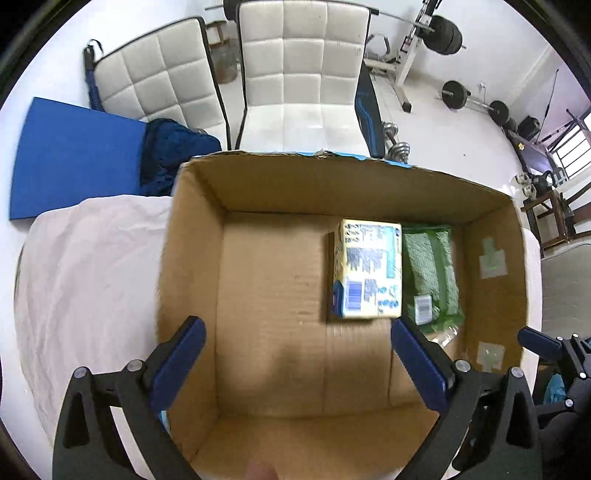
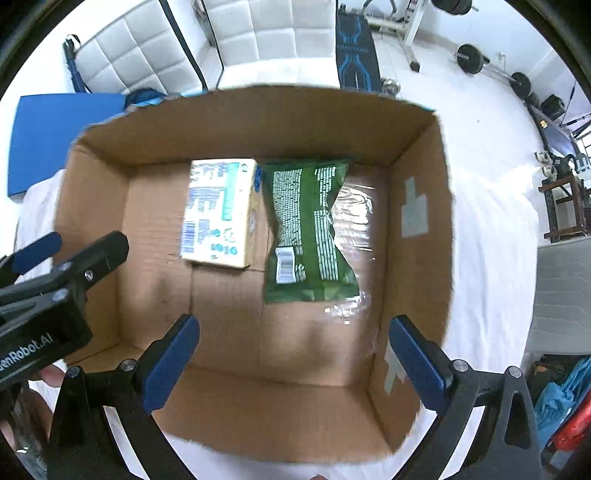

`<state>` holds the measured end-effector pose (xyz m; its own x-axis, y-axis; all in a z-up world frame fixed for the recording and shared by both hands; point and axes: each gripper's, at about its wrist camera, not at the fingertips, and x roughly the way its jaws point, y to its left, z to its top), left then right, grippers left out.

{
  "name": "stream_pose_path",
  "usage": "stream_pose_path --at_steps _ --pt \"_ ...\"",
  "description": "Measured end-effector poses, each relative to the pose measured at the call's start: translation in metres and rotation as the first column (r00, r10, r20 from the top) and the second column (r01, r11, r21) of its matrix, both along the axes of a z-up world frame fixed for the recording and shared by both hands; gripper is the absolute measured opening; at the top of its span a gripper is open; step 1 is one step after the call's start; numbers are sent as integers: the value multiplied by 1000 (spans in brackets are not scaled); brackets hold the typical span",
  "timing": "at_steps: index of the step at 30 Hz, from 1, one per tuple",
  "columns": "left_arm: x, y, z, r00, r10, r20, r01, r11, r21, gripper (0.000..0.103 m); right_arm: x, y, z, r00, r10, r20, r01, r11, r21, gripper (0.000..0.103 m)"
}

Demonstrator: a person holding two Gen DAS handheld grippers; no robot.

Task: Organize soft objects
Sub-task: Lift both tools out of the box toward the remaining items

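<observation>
An open cardboard box (image 1: 258, 184) stands on a white sheet; it also shows in the right wrist view (image 2: 417, 206). Inside lie a yellow-and-blue soft pack (image 1: 365, 269) and, to its right, a green plastic packet (image 1: 432, 273). The right wrist view shows the same pack (image 2: 219, 214) and green packet (image 2: 310, 229). My left gripper (image 1: 295, 328) is open and empty above the box's near half. My right gripper (image 2: 293, 328) is open and empty above the box, near the packet's lower end. The left gripper's body (image 2: 55, 288) shows at the left of the right wrist view.
White sheet (image 1: 92, 266) covers the surface around the box. A blue mat (image 1: 74, 162) and dark blue cloth (image 1: 170, 155) lie behind left. Two white padded chairs (image 1: 303, 74) stand beyond. Gym weights (image 1: 443, 35) are at back right. Blue and red cloth (image 2: 565, 402) lies at right.
</observation>
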<state>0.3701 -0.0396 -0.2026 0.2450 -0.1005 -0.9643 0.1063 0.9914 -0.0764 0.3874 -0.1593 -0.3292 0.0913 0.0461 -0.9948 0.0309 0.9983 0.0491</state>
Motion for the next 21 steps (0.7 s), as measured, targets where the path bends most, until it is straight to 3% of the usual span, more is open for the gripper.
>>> stream_pose_path --at_steps 6,13,21 --pt "-18 -6 23 998 -8 64 7 1000 3 103 -35 -5 41 996 -6 91 6 1000 -6 103" --pt "-57 -9 54 989 -51 141 53 999 -12 103 -78 -19 79 991 -39 124 34 998 46 103" --pt "-95 -5 78 984 -54 167 60 998 -33 103 -127 -22 117 982 -38 186 25 997 73 103"
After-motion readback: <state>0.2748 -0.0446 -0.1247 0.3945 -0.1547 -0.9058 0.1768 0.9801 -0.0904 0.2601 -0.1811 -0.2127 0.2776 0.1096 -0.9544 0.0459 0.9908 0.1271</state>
